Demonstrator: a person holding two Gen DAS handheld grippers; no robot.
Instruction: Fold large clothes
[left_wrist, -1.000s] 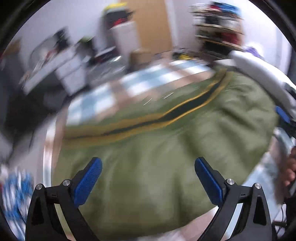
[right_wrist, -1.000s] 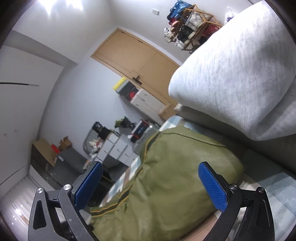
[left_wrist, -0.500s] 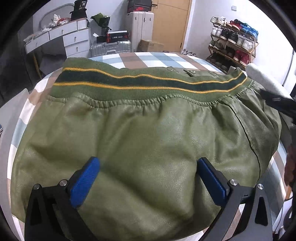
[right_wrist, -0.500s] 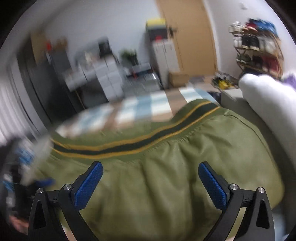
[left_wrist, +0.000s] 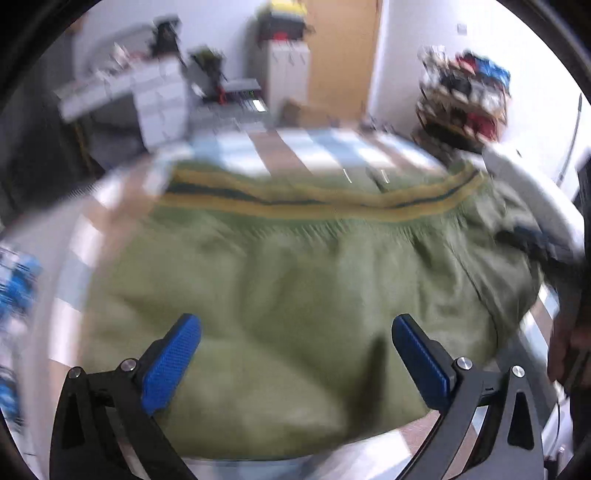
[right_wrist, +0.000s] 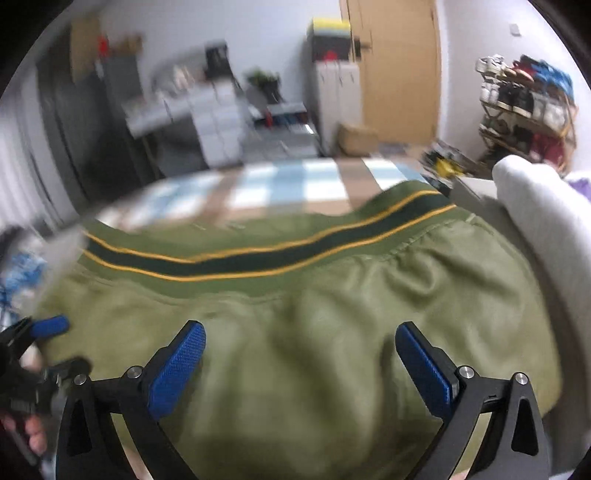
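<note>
The bed (right_wrist: 280, 184) fills most of both views, its blue, white and brown checked cover bare at the far end, and I take it as my folding surface because it gives room for something this big. Spread across its near half lies one green jacket (right_wrist: 332, 332), back up, with its striped waistband (right_wrist: 258, 254) running across on the far side from me, so I judge it has been laid out flat ready for a first fold. A white pillow (right_wrist: 535, 206) sits just beside the jacket's right edge, touching or nearly so (the blur in the left view stops me saying which). Beyond the bed I count one door (right_wrist: 399, 66), one shoe rack (right_wrist: 528, 107) against the right wall and one set of white drawers (right_wrist: 218, 125) on the left.

I have two grippers working. My left gripper (left_wrist: 295, 354) hovers over the near part of the jacket with its fingers spread wide and nothing between them; my right gripper (right_wrist: 301, 358) hangs over the same stretch, also spread wide and empty. Each has two blue pads (right_wrist: 177, 369), four in all. From the right view I can see the left gripper at the jacket's left edge, which suggests I am lining up on opposite sides to lift and fold
</note>
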